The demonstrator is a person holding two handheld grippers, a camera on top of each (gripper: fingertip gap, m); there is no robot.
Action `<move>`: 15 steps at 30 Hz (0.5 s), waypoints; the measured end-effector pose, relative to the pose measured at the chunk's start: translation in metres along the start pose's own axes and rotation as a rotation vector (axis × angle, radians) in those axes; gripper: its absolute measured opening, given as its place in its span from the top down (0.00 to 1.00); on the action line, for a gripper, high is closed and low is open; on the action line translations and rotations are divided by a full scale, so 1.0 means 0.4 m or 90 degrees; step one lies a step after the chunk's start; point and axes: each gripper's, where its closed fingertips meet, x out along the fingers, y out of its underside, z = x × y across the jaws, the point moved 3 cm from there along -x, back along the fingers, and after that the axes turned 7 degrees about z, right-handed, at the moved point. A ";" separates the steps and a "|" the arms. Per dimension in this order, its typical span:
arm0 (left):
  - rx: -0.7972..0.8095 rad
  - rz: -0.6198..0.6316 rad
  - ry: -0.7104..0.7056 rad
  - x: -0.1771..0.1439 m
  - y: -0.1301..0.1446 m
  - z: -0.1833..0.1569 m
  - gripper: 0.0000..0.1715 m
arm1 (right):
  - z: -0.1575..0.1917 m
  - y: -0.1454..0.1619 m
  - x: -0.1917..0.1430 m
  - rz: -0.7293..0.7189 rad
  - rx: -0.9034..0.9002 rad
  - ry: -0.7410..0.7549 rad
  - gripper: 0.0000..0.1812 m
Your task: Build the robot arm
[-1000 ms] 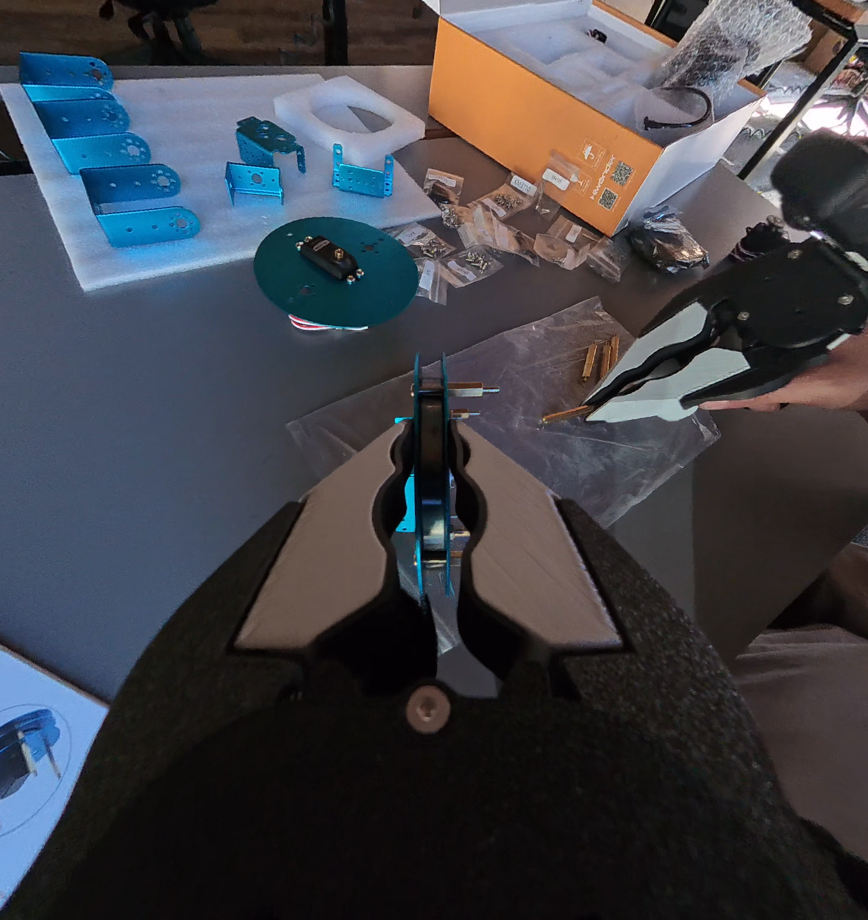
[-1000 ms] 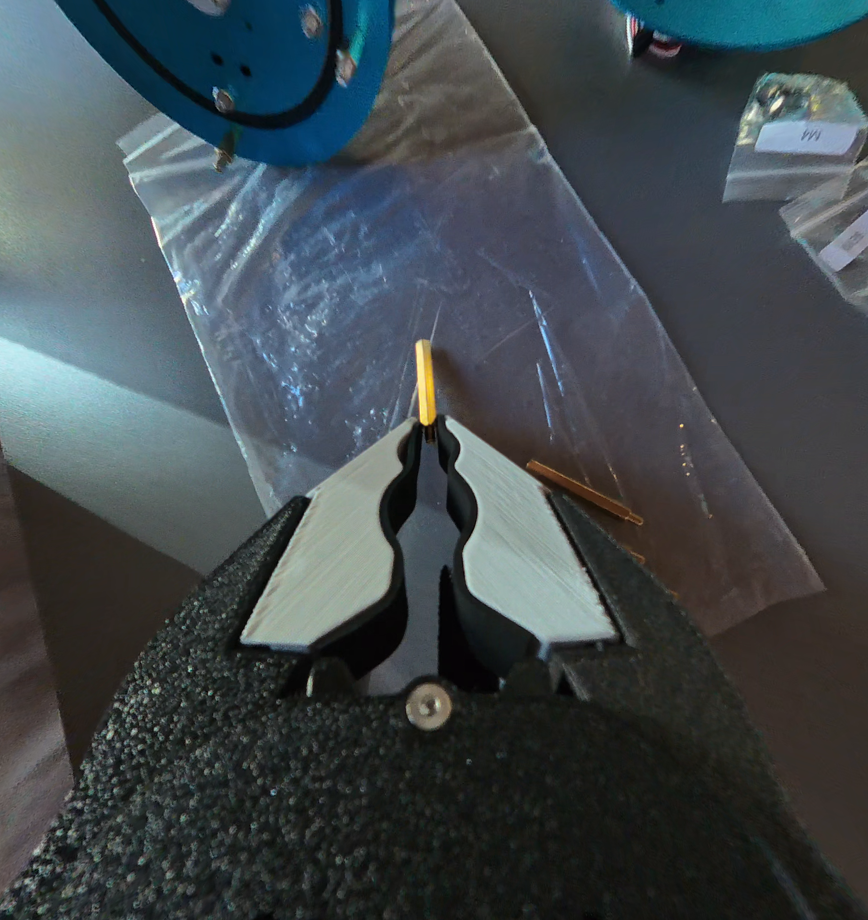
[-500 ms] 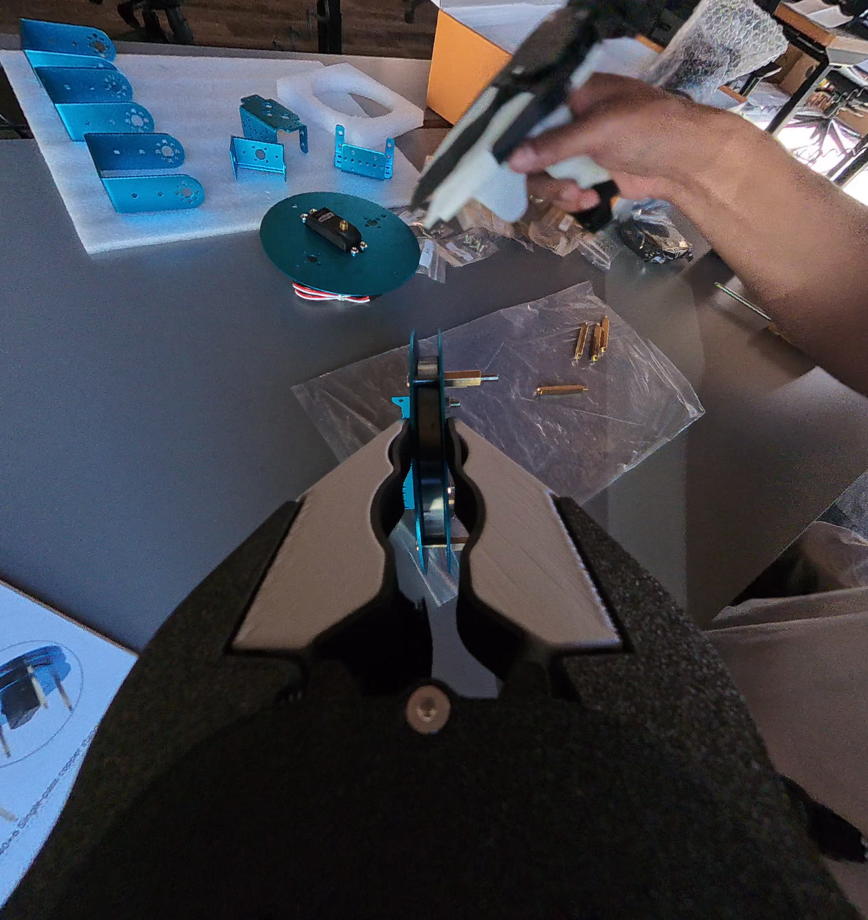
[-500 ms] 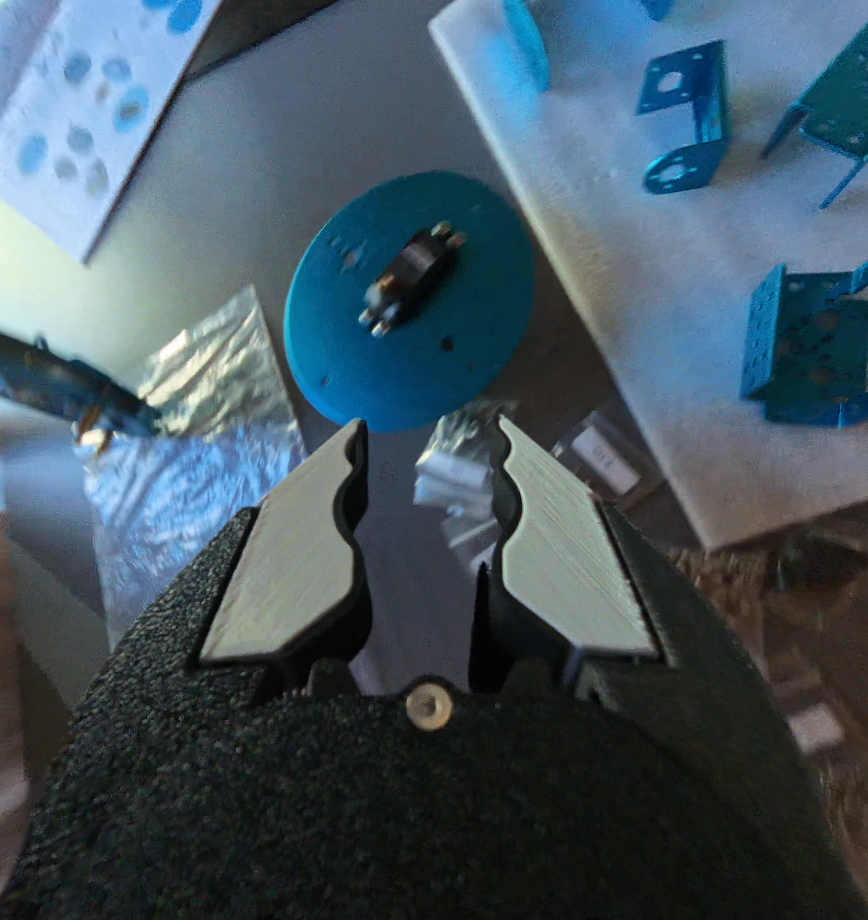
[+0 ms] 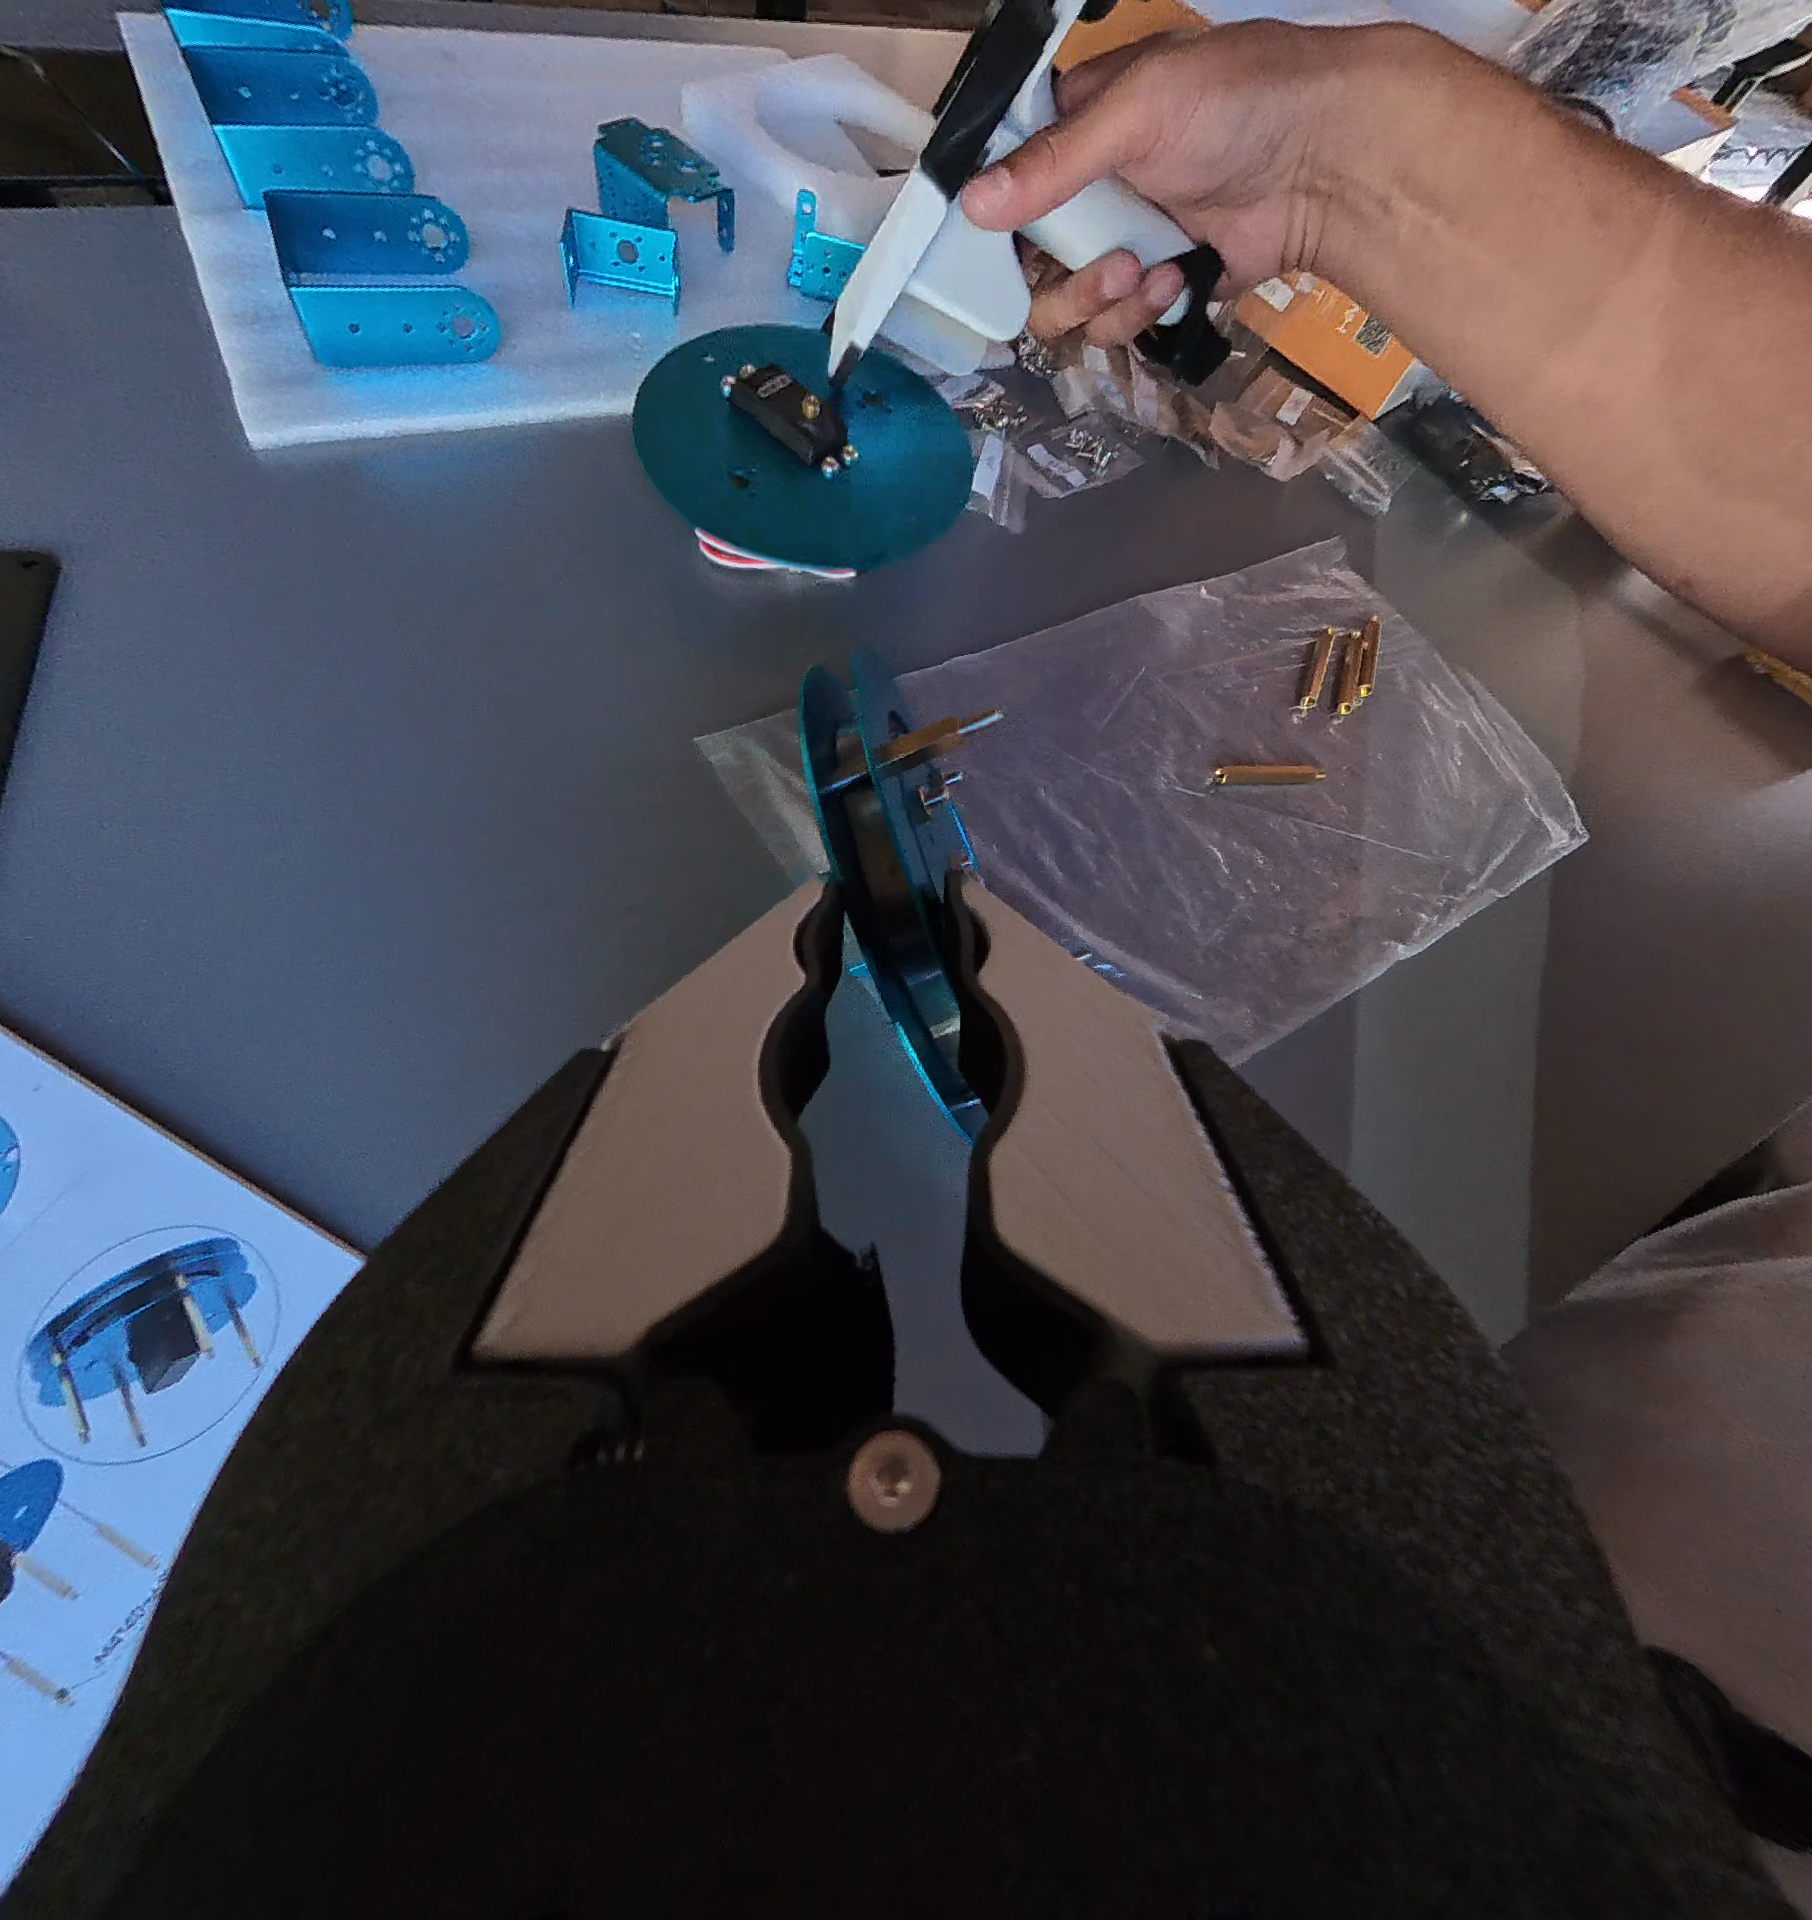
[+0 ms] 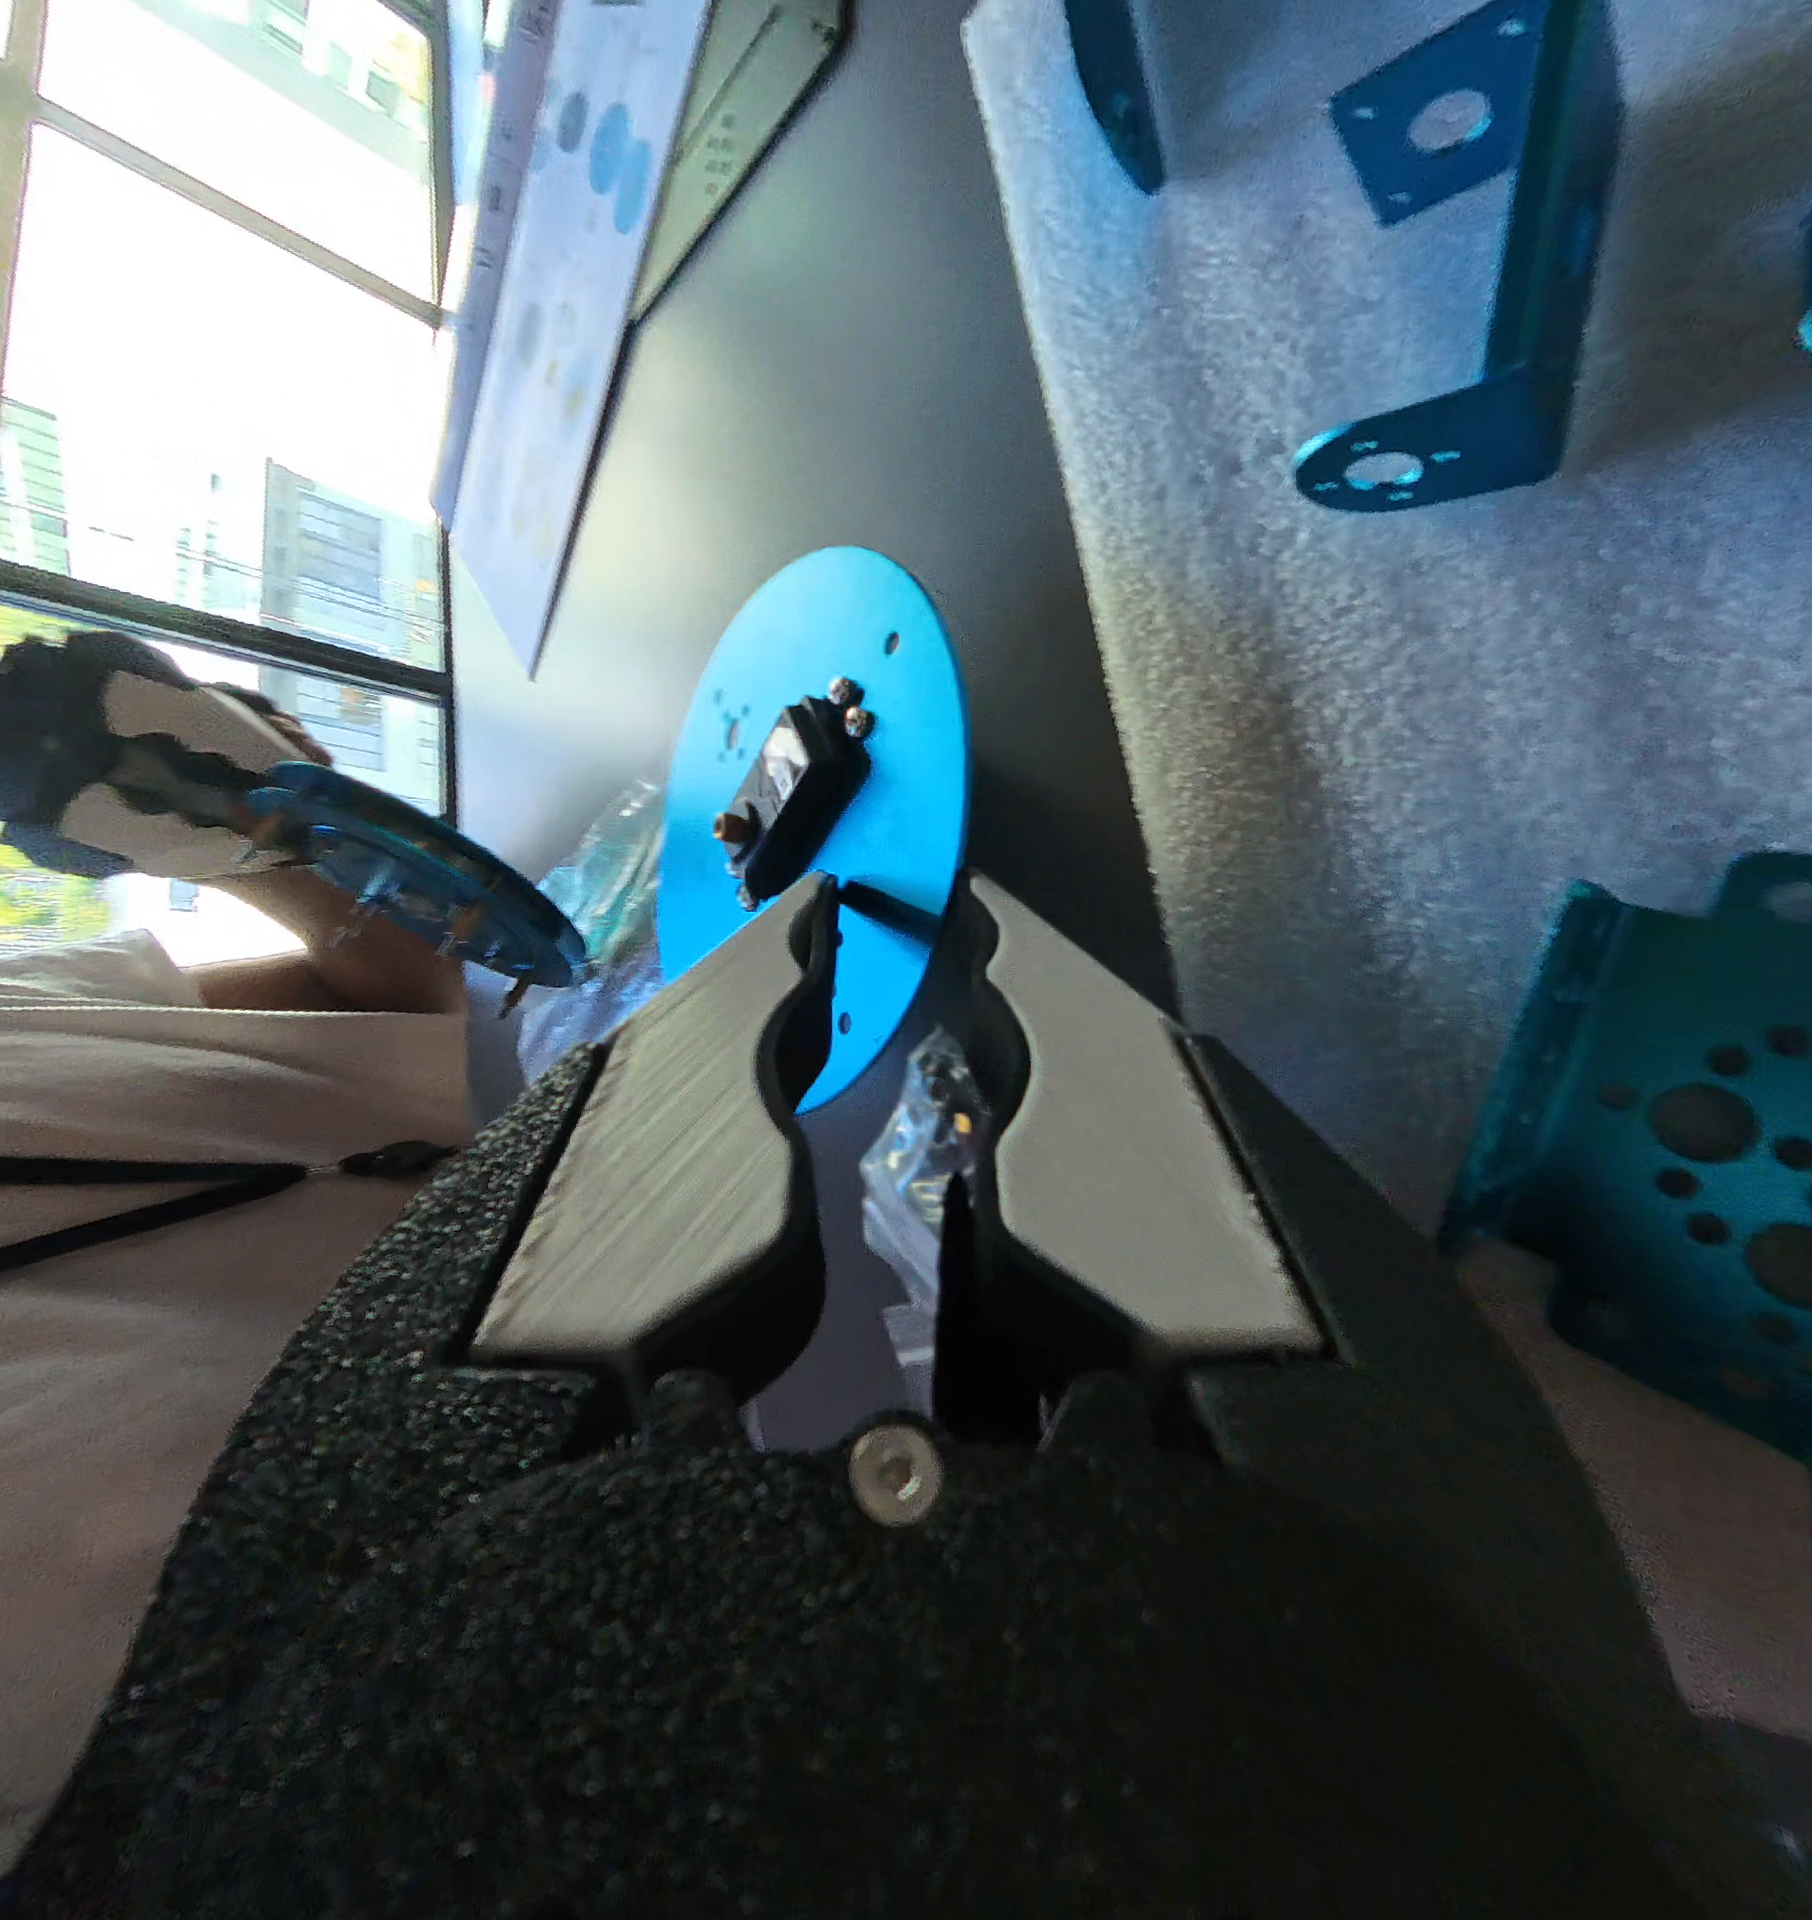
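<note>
Grey tabletop [image 5: 382, 665] is laid out with white foam sheet [image 5: 528, 135] carrying blue brackets [image 5: 362, 239]. Clear bag [image 5: 1245, 831] keeps brass standoffs [image 5: 1343, 670] corralled. Blue disc with servo [image 5: 803, 447] lies flat; open, empty right tool [image 6: 897, 904] is poised over the servo. Double-disc assembly [image 5: 881, 831] is clamped edge-on in left tool [image 5: 891, 894], standoff side exposed.
</note>
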 end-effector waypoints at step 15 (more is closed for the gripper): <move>0.020 -0.020 0.011 -0.002 -0.012 -0.067 0.93 | 0.380 0.148 -0.087 -0.220 -0.144 0.057 1.00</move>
